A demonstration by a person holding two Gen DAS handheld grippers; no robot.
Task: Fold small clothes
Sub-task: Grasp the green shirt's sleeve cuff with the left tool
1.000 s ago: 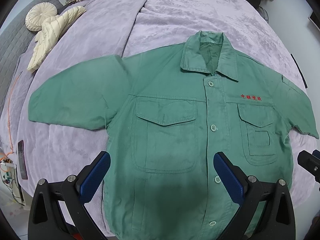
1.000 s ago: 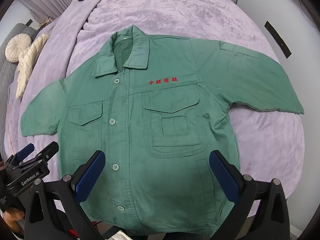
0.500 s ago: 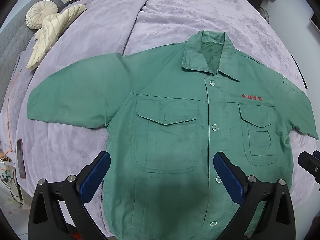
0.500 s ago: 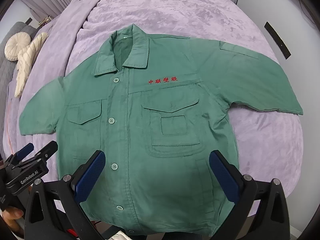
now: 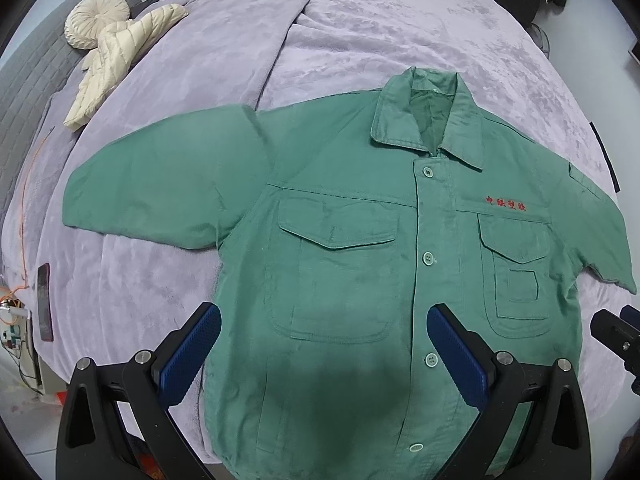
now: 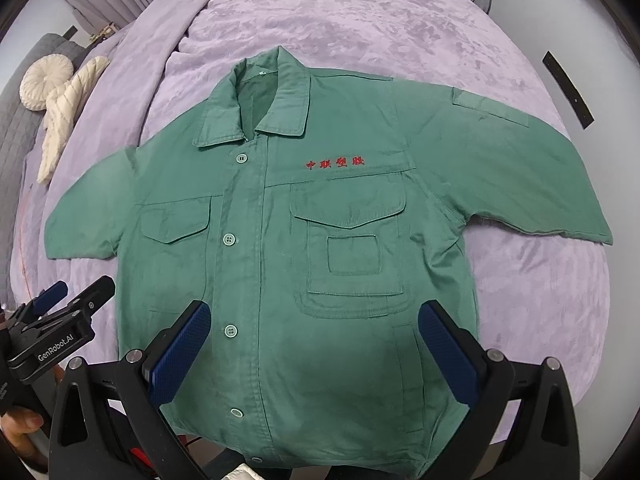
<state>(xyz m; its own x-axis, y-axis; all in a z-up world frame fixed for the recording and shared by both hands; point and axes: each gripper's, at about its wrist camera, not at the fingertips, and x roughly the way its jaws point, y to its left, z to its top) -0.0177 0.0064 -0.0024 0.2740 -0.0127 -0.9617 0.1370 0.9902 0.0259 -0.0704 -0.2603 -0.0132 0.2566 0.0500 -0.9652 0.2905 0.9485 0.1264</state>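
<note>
Green cotton work jacket (image 5: 360, 272) lies face up and buttoned on the lilac bedspread (image 5: 360, 40), collar away from the person, hem at the near edge of the bed. Its long axis, sleeve tip to sleeve tip, runs crosswise to both pairs of tongs, and the button placket runs straight out ahead of them.

The left gripper (image 5: 324, 344) hovers above the lower front on the jacket's left half as seen, over the plain chest pocket, blue pads spread wide and holding nothing. The right gripper (image 6: 314, 332) hovers above the other half, below the pocket with the red embroidered characters (image 6: 335, 163), likewise spread and empty. Neither touches the cloth, as far as the views show.

Each sleeve lies outward and beyond its own gripper: the left sleeve (image 5: 160, 196) is nearer the left hand, the right sleeve (image 6: 520, 172) nearer the right. A first fold likely means reaching outward for a sleeve or side seam and carrying it in toward the placket.
</note>
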